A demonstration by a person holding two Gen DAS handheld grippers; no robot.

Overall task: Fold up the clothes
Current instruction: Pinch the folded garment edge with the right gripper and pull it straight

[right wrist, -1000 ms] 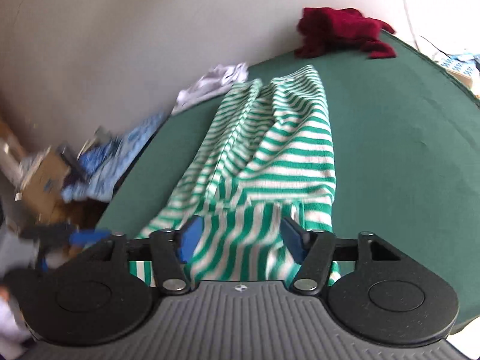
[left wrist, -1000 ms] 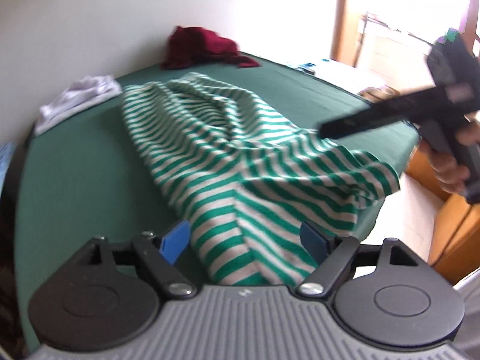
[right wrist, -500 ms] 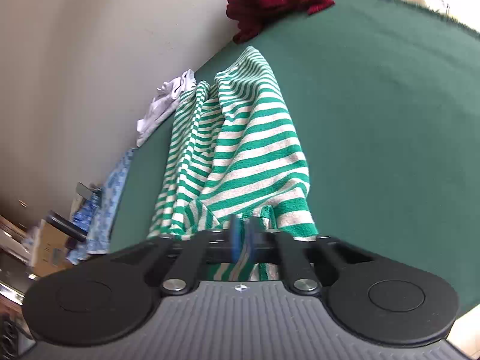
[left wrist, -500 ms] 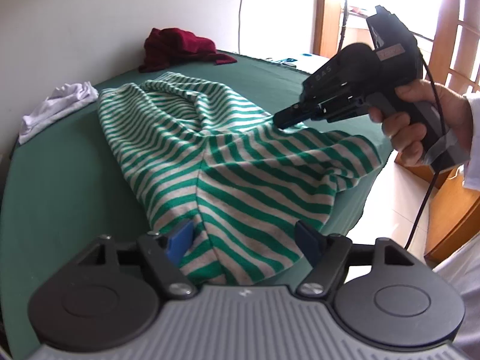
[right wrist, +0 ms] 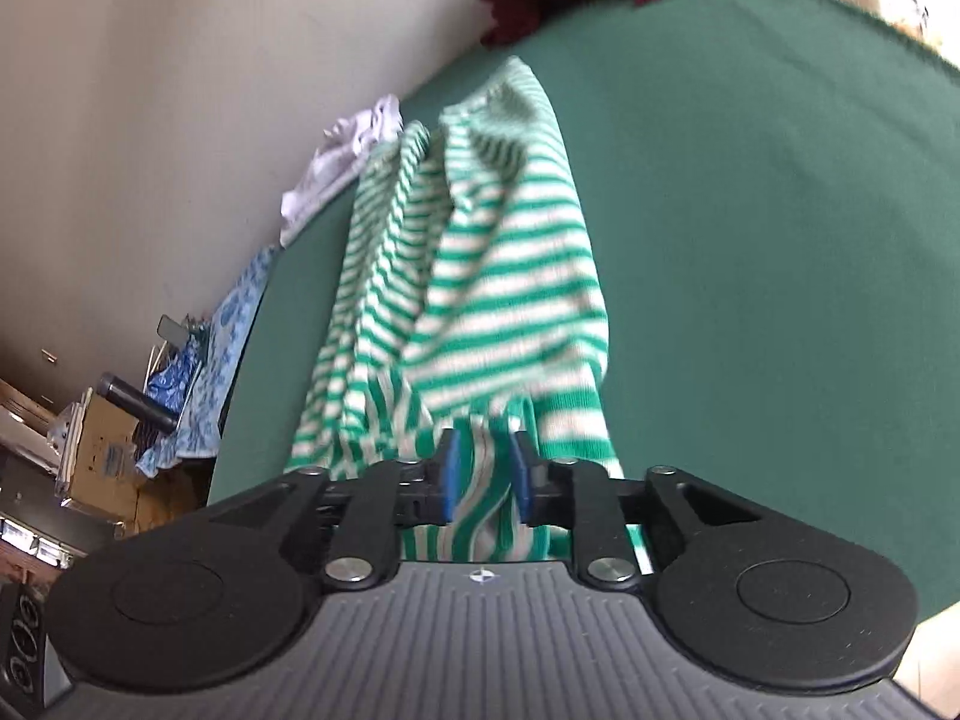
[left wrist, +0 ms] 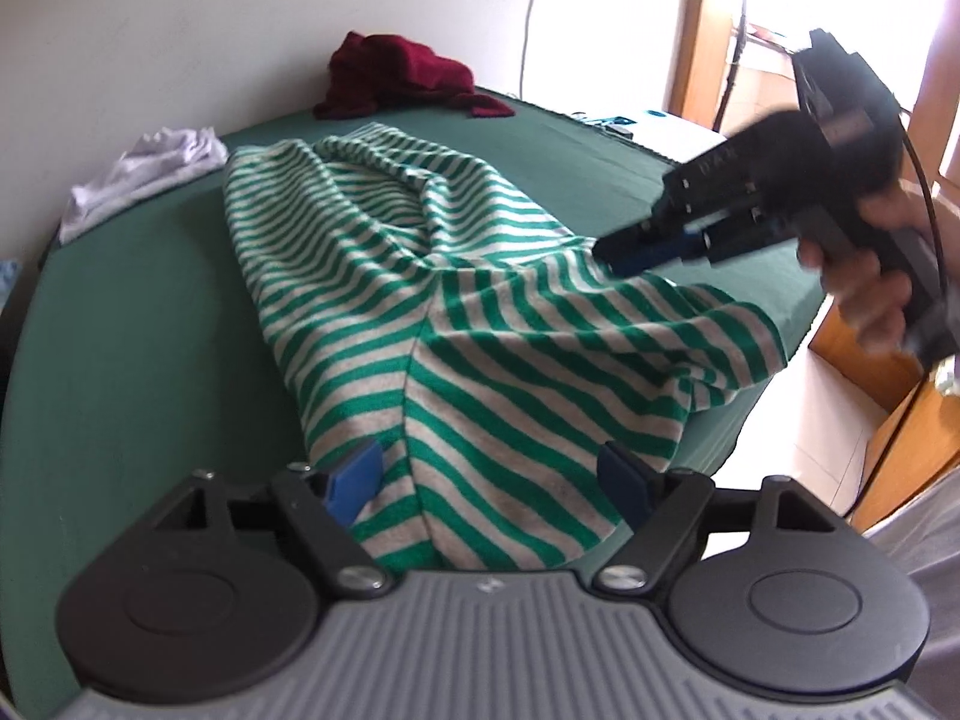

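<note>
A green-and-white striped garment (left wrist: 456, 324) lies rumpled on a green-covered desk (left wrist: 120, 360). The left tool (left wrist: 492, 474) straddles its near hem, jaws opening wide. The right tool (right wrist: 483, 480), jaws opening, has a bunched fold between its blue pads (right wrist: 449, 477).

Left gripper (left wrist: 489, 471) fingers spread wide, opening. Right gripper (right wrist: 483, 483) fingers narrow, opening; hand (left wrist: 870, 276) gripped its handle.
</note>
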